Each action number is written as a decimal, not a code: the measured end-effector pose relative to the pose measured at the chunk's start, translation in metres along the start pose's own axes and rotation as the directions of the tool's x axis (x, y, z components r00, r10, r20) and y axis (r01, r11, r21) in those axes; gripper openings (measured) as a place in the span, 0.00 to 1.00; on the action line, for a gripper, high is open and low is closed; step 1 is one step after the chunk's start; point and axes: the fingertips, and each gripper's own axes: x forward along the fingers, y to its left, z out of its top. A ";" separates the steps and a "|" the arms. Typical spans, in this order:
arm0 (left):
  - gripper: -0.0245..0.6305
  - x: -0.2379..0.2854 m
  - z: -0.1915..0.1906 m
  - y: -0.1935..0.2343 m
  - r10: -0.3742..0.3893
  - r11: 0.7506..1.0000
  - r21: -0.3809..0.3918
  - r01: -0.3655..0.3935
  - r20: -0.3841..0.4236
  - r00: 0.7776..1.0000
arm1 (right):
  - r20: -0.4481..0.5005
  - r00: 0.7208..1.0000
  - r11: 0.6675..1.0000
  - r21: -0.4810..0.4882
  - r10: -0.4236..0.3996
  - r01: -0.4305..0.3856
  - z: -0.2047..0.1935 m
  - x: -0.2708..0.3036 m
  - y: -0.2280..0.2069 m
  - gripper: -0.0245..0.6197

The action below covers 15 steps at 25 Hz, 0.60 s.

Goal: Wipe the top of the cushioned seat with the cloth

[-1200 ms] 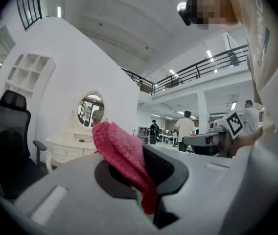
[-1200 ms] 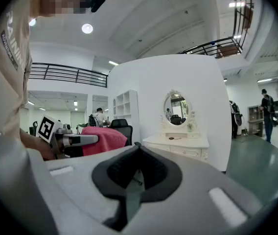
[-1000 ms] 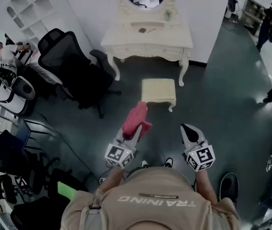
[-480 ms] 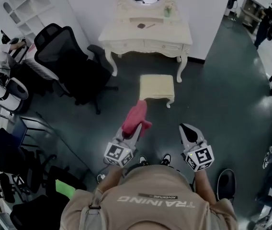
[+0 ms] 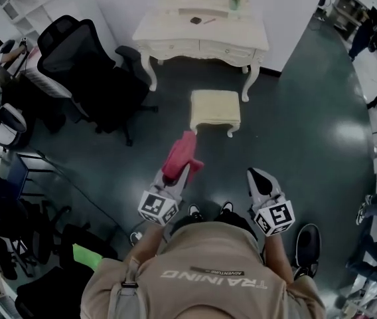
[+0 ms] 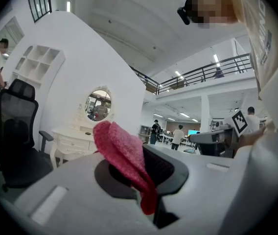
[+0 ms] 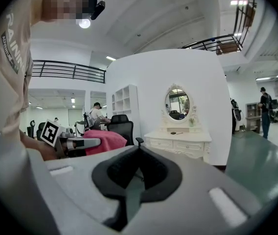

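Observation:
A cream cushioned seat [image 5: 215, 109] stands on the dark floor in front of a white dressing table [image 5: 202, 37]. My left gripper [image 5: 177, 172] is shut on a pink cloth [image 5: 179, 154], held in the air short of the seat and to its left. In the left gripper view the cloth [image 6: 122, 153] bulges up from between the jaws. My right gripper [image 5: 257, 178] hangs beside it, shut and holding nothing, its tips [image 7: 138, 152] meeting. The cloth [image 7: 104, 141] also shows at the left of the right gripper view.
A black office chair [image 5: 82, 65] stands left of the dressing table, with more chairs and desks along the left edge. People stand at the far right [image 5: 368, 32]. The person's shoes [image 5: 208, 211] are just behind the grippers. A dark round object [image 5: 308, 241] lies at lower right.
In the head view the seat, table and chair have slid up and slightly left. Both grippers keep their pose, the left still holding the cloth.

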 end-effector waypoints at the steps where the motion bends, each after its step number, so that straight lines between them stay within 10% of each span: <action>1: 0.10 0.000 -0.003 0.005 -0.003 1.000 -0.005 0.003 -0.007 1.000 | 0.001 1.000 1.000 0.003 -0.004 0.004 0.000 0.003 0.003 0.04; 15: 0.10 0.069 -0.005 0.012 0.017 1.000 0.023 -0.016 -0.045 0.999 | 0.007 1.000 0.999 0.043 0.015 -0.015 -0.007 0.033 -0.062 0.04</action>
